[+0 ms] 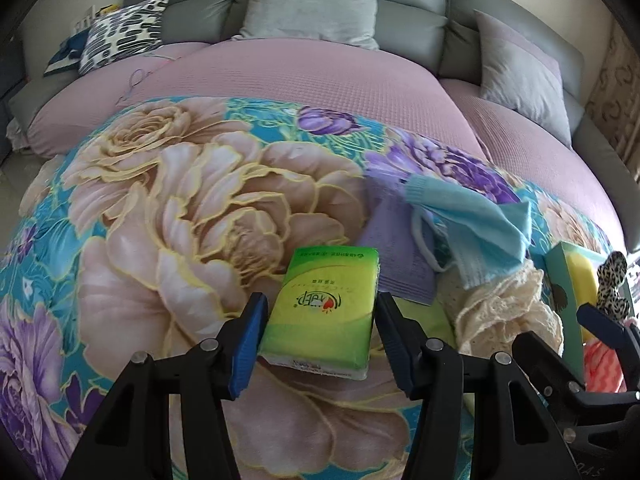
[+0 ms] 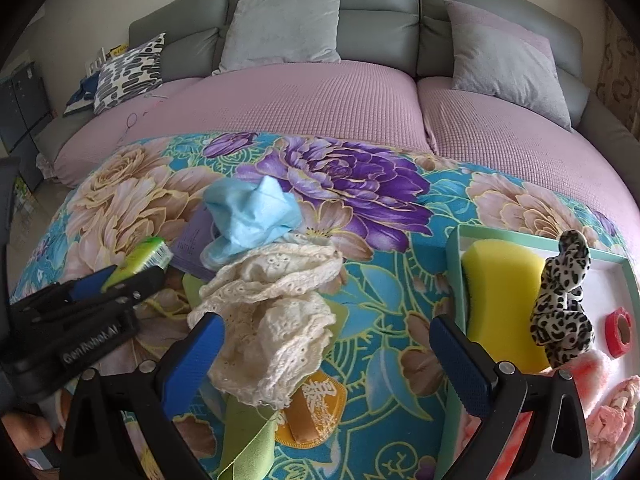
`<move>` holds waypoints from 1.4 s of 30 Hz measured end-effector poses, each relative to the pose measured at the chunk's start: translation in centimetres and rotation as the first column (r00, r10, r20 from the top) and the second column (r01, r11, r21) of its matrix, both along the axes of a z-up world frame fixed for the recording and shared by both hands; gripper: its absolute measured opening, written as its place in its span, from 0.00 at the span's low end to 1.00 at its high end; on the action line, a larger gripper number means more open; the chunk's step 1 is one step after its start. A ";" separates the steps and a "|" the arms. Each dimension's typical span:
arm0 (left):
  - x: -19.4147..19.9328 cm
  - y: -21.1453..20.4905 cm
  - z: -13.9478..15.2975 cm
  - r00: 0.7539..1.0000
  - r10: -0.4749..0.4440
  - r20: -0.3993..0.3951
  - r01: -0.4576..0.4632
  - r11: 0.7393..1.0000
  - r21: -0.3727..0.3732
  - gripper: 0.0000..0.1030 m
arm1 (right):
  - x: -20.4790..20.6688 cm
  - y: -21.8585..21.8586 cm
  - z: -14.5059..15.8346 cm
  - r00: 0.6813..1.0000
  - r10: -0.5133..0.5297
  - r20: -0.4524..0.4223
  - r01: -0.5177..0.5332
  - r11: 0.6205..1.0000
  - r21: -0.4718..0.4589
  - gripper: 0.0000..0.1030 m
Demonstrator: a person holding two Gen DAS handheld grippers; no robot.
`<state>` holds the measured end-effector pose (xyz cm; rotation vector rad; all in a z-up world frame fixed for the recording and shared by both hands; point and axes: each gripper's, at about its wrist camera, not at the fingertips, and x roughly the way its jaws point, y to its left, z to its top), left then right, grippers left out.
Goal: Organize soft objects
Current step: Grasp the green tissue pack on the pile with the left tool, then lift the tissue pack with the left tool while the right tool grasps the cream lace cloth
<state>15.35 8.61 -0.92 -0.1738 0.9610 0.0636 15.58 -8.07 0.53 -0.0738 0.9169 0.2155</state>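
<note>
Left tool (image 1: 320, 328) clamped on the green tissue pack (image 1: 322, 312) just above the floral bedspread (image 1: 160, 200), right tool (image 2: 324, 352) wide and empty over the cream lace cloth (image 2: 276, 320); judged next move: carrying the pack into the teal tray (image 2: 454, 248).

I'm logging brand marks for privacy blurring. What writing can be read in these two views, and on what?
"GenRoboLAI", last letters unsure: white lettering on the left gripper body.
Green tissue pack: red and white logo and small print, upside down, unreadable.
Orange patch: white characters, unreadable.
Purple cloth: faint marks, too blurred.
</note>
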 end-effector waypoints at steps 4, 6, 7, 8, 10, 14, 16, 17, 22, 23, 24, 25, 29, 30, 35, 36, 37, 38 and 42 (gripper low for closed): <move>-0.5 1.4 0.4 0.998 0.057 0.001 -0.057 0.998 0.004 0.56 | -0.1 0.8 -0.3 1.000 0.025 -0.002 -0.025 1.000 -0.016 1.00; -0.7 1.9 0.5 0.997 0.076 0.003 -0.076 0.997 0.000 0.56 | -0.1 1.3 -0.4 0.999 0.040 -0.002 -0.040 0.999 -0.023 1.00; -0.8 2.2 0.6 0.996 0.084 0.005 -0.084 0.996 0.000 0.56 | -0.2 1.5 -0.4 0.999 0.048 -0.002 -0.048 0.999 -0.022 1.00; -0.9 2.4 0.7 0.996 0.090 0.006 -0.090 0.996 0.000 0.56 | -0.2 1.8 -0.4 0.998 0.057 -0.001 -0.057 0.998 -0.019 1.00; -1.0 2.7 0.7 0.995 0.099 0.007 -0.099 0.995 0.003 0.56 | -0.3 2.3 -0.4 0.997 0.073 0.001 -0.073 0.997 -0.012 1.00; -1.4 3.2 1.0 0.994 0.112 0.011 -0.112 0.994 -0.004 0.56 | -0.4 3.5 -0.7 0.995 0.102 -0.004 -0.102 0.995 -0.016 1.00; -1.6 3.4 1.1 0.993 0.119 0.013 -0.119 0.993 -0.006 0.56 | -0.5 4.0 -1.0 0.993 0.114 -0.010 -0.114 0.993 -0.021 1.00; -1.7 3.5 1.0 0.992 0.122 0.011 -0.122 0.992 -0.006 0.56 | -0.4 4.1 -1.0 0.993 0.117 -0.009 -0.117 0.993 -0.018 1.00; -1.7 3.7 0.9 0.992 0.124 0.005 -0.124 0.992 -0.010 0.56 | 0.0 3.4 -1.6 0.996 0.083 -0.018 -0.083 0.996 0.020 0.85; -1.7 3.7 0.9 0.992 0.124 0.005 -0.124 0.992 -0.010 0.56 | 0.1 3.1 -1.6 0.997 0.074 -0.023 -0.073 0.997 0.035 0.80; -1.7 3.6 0.9 0.992 0.125 0.005 -0.125 0.992 -0.011 0.56 | 0.2 2.8 -1.6 0.998 0.065 -0.025 -0.064 0.997 0.051 0.74; -1.8 3.6 0.9 0.992 0.125 0.006 -0.125 0.992 -0.012 0.56 | 0.3 2.5 -1.6 0.998 0.062 -0.024 -0.060 0.996 0.067 0.64; -1.8 3.6 0.9 0.992 0.125 0.004 -0.125 0.992 -0.012 0.56 | 0.4 1.6 -1.4 0.998 0.047 -0.030 -0.043 0.993 0.106 0.45; -1.8 3.6 0.8 0.992 0.124 0.003 -0.124 0.992 -0.011 0.56 | 0.4 1.5 -1.4 0.998 0.047 -0.031 -0.043 0.992 0.116 0.40; -1.8 3.5 0.8 0.993 0.121 0.000 -0.121 0.993 -0.008 0.56 | 0.3 1.0 -0.7 0.999 0.046 -0.008 -0.044 0.988 0.146 0.24; -1.8 3.5 0.8 0.993 0.120 0.001 -0.120 0.993 -0.008 0.56 | 0.3 1.0 -0.7 0.999 0.046 -0.007 -0.044 0.988 0.150 0.19; -1.8 3.5 0.8 0.993 0.120 0.001 -0.120 0.993 -0.008 0.56 | 0.3 0.9 -0.7 0.999 0.044 -0.008 -0.043 0.987 0.155 0.18; -1.8 3.5 0.9 0.993 0.119 0.002 -0.119 0.993 -0.008 0.56 | 0.3 0.8 -0.6 0.999 0.044 -0.010 -0.042 0.986 0.161 0.18; -1.8 3.4 1.1 0.994 0.113 0.008 -0.113 0.994 -0.007 0.55 | 0.3 0.6 -0.5 0.999 0.046 -0.009 -0.044 0.982 0.182 0.14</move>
